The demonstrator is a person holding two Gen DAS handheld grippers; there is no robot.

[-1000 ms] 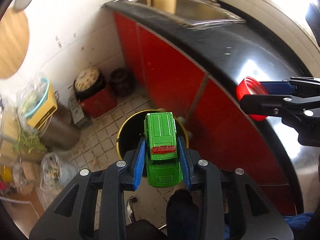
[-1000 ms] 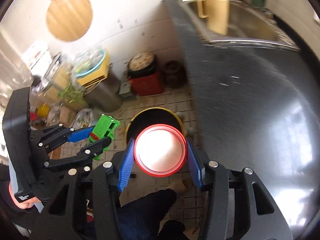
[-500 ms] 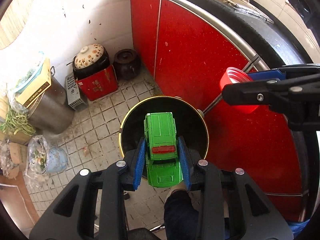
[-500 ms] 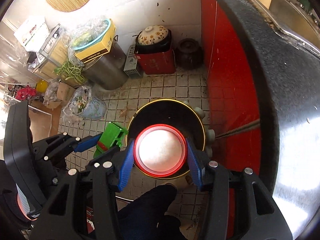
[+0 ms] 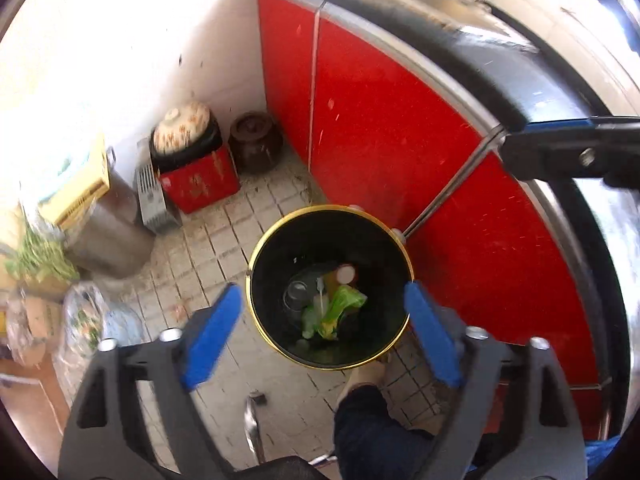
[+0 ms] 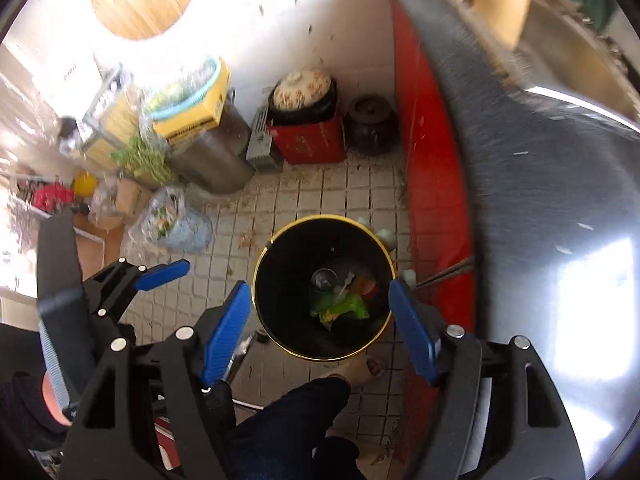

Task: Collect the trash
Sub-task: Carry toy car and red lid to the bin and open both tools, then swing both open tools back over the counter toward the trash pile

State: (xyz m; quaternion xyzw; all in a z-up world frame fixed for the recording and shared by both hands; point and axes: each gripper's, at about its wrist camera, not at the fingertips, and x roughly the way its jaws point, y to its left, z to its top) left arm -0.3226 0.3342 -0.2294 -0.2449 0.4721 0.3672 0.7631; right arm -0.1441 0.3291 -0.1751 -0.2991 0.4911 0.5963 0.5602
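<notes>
While both claws hang over the black bin (image 5: 280, 264) with the gold rim, we see that each one stands wide and holds nothing. Our left claw (image 5: 325, 334) has just been opening; its blue pads (image 5: 210, 336) sit at 8 and 4 o'clock of the bin mouth, with only the bin between them. Our right claw (image 6: 322, 326) has also just been opening, and its blue pads (image 6: 226, 330) frame the same bin from both sides, nothing pressed between them. Inside the bin lies the trash: a green piece (image 5: 340, 304), blurred, near the centre, a red-rimmed round lid (image 5: 346, 274) at about 12 o'clock of it, and a clear round thing (image 5: 296, 294) at 9 o'clock. The bin stands on the tiled floor (image 6: 312, 200), just beside the red cabinet doors (image 5: 380, 140) under the dark tabletop (image 6: 540, 200). At 11 o'clock from the bin, against the wall, we see a flowered clay pot (image 6: 302, 90) on a red box (image 6: 310, 142), and a dark brown jar (image 6: 370, 124) beside it.
</notes>
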